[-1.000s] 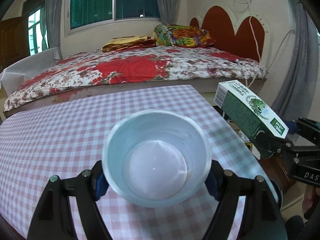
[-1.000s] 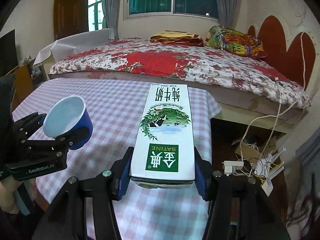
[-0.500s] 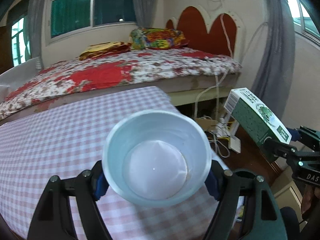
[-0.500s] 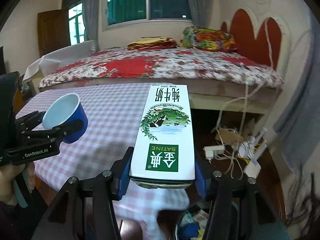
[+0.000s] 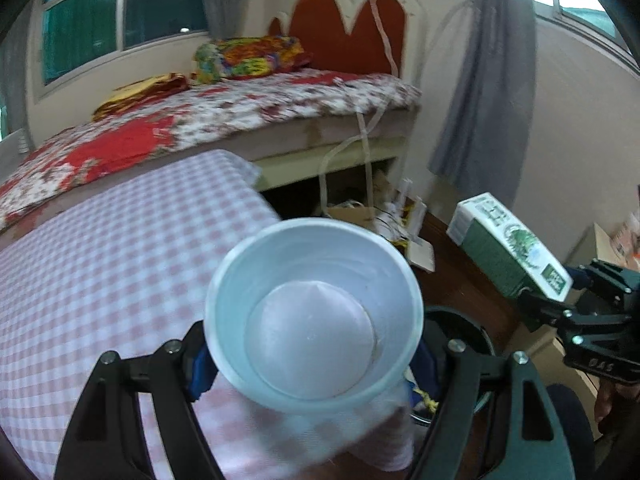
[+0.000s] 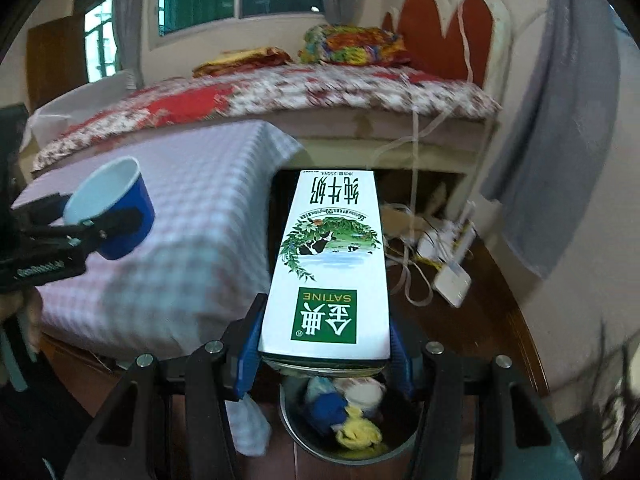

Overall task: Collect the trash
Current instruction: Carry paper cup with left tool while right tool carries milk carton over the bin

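Note:
My left gripper [image 5: 316, 352] is shut on a blue paper cup [image 5: 314, 336] with a white inside, held at the right edge of the checked table [image 5: 120, 256]. The cup also shows in the right wrist view [image 6: 112, 208]. My right gripper [image 6: 326, 348] is shut on a white and green milk carton [image 6: 330, 264], held right above a round metal trash bin [image 6: 348, 424] on the floor. The bin holds blue, white and yellow scraps. In the left wrist view the carton [image 5: 508, 248] is at the right and the bin's rim [image 5: 464, 320] shows behind the cup.
A bed [image 6: 280, 96] with a floral cover stands behind the table. Cables, white power adapters [image 6: 452, 276] and a cardboard box lie on the dark floor by the bed. A grey curtain [image 6: 560, 120] hangs at the right.
Both grippers have swung right, off the table toward the floor. The trash bin has come into view below the carton. The cup and carton stay gripped.

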`<state>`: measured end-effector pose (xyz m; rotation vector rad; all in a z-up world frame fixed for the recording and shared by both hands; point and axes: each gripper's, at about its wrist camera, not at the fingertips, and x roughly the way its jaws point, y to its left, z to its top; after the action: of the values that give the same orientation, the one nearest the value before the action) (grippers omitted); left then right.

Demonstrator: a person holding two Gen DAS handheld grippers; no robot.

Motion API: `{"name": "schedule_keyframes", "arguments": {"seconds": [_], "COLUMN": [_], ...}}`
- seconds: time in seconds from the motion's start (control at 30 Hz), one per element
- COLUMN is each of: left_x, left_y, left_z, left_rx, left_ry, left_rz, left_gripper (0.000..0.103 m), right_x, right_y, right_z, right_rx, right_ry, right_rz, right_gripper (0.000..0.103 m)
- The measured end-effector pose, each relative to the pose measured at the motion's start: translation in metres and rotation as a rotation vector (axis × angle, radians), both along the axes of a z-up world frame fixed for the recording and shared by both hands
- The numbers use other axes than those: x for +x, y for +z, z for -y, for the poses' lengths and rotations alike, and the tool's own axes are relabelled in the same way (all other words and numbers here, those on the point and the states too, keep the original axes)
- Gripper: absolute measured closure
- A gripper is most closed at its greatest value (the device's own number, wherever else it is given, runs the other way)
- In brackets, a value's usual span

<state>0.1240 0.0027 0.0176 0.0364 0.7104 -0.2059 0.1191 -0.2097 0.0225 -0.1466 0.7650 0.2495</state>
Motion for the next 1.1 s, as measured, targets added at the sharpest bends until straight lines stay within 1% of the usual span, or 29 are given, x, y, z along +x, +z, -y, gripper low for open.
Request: {"name": "schedule_keyframes", "arguments": {"seconds": [0.17,0.27,0.37,0.47,0.6,0.83,1.0,1.1], "left_x": [-0.004,-0.007,-0.014,-0.016,-0.016,-0.009,0.000,0.006], "left_y": [-0.018,-0.030,-0.042,-0.056,-0.074,-0.107,-0.131,-0.141], "left_z": [0.045,0.069,0.092,0.106,0.117,0.141,0.149,0.148], "left_rx": [-0.009,-0.020,-0.030,-0.030,-0.045,-0.032,-0.029,-0.039], "left_ry": [-0.119,-0.182,-0.235,-0.271,-0.291,-0.320,-0.303,-0.288], "left_rz": [-0.043,-0.076,-0.112,-0.144,-0.186,-0.271,-0.341,-0.368], "left_gripper": [0.025,0.025,0.025,0.025,0.025,0.025,0.025,0.025], "right_x": [-0.014,-0.029,-0.039,-0.044,-0.045,-0.041,-0.034,-0.025], "right_y": [-0.021,-0.030,-0.039,-0.050,-0.068,-0.110,-0.130,-0.142], "right_z": [0.032,0.050,0.064,0.075,0.088,0.104,0.108,0.108], "right_rx": [-0.020,-0.057,-0.070,-0.070,-0.062,-0.055,-0.057,-0.063], "right_ry": [-0.061,-0.075,-0.088,-0.097,-0.106,-0.094,-0.073,-0.049], "right_rz": [-0.047,-0.057,-0.079,-0.103,-0.138,-0.222,-0.266,-0.291], "right_gripper": [0.047,0.047,0.047,0.047,0.047,0.047,0.047,0.047]}}
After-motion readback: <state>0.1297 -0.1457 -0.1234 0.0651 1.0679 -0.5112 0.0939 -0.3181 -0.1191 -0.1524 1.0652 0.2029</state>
